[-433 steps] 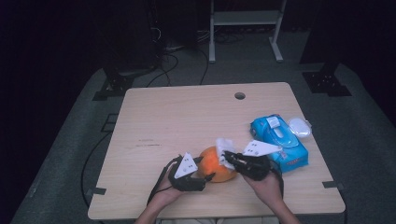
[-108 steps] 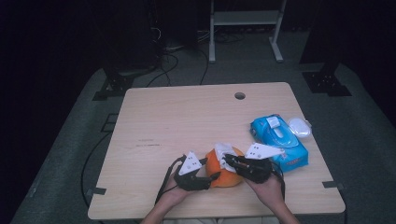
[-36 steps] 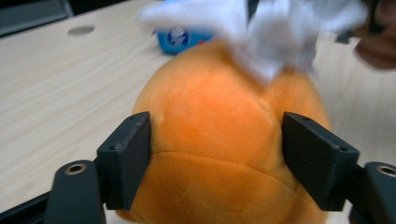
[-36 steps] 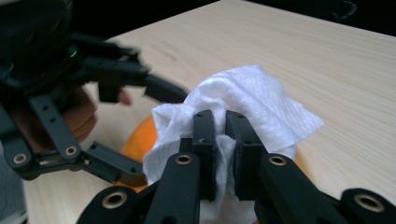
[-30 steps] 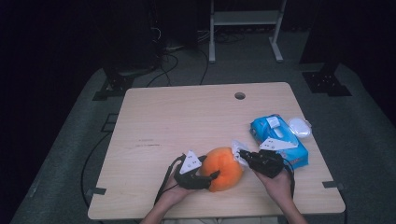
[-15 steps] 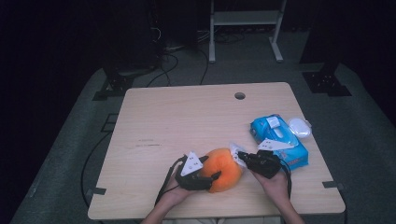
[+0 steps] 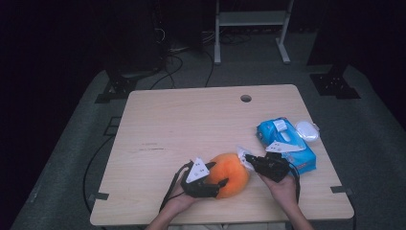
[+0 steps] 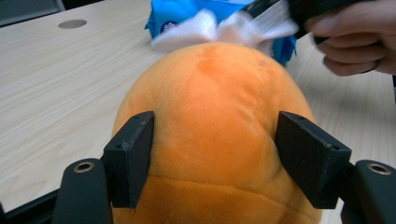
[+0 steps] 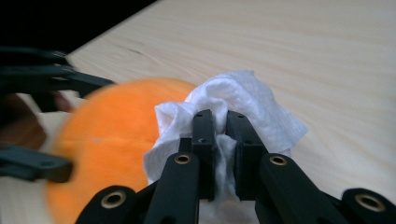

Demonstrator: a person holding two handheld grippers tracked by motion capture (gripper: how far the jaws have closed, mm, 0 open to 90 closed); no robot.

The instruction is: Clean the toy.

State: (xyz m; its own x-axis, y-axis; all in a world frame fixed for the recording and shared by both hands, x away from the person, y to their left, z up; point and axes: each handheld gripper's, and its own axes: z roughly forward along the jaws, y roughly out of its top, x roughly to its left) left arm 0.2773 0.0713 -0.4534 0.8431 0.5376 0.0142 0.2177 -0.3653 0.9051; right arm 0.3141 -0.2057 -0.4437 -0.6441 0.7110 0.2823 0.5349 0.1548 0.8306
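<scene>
Wooden table (image 7: pixel 191 120) with orange plush (image 7: pixel 231 168).
Left gripper (image 7: pixel 216 183) clamps the plush; right gripper (image 7: pixel 246 158) pinches a white wipe (image 9: pixel 233 100) against it.

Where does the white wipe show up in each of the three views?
High view: white wipe just right of the orange plush ball, at the right gripper tip.
Left gripper view: top centre, resting over the ball's far side.
Right gripper view: centre, pinched between the jaws.
Shared landmark: the orange plush ball.
</scene>
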